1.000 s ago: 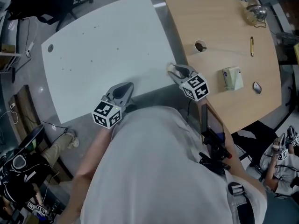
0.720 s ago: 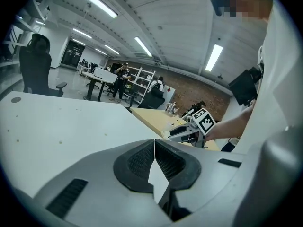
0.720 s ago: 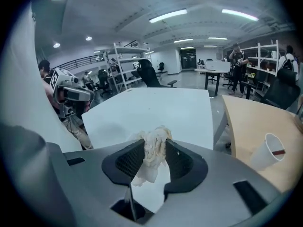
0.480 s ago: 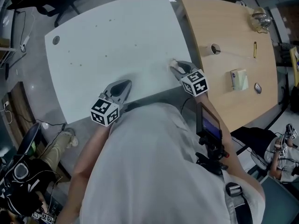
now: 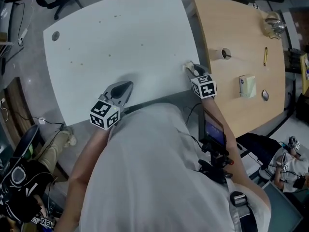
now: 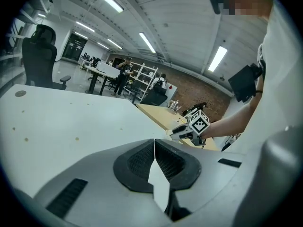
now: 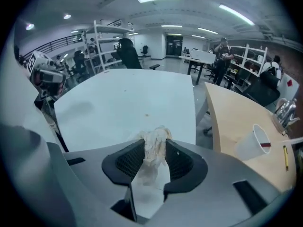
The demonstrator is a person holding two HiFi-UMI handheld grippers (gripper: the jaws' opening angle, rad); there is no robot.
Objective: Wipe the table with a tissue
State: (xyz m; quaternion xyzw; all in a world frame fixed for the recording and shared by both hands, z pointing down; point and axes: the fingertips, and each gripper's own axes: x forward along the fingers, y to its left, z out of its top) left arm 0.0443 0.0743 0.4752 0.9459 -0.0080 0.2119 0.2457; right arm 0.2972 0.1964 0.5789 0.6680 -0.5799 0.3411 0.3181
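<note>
Two hand-held tools, entered view by view.

Head view: the left tool (image 5: 126,87) hangs over the near edge of the pale grey-white rectangular surface (image 5: 120,33). The right tool (image 5: 189,67) is tipped down at that surface's near right corner, beside the gap to a curved light-wood surface (image 5: 241,28). Small brown specks (image 5: 81,63) lie well apart from it, towards the far left.

Left tool view: the jaws are pressed together with nothing between them.

Right tool view: the jaws are clamped on a crumpled white paper tissue (image 7: 154,143), and the wad stands out past the pads. The head view does not resolve this grip. No view confirms that the wad touches the surface.

Risks, as judged: the wad may pull loose or tear if dragged hard. A stroke begun this near the corner may run off the edge.
</note>
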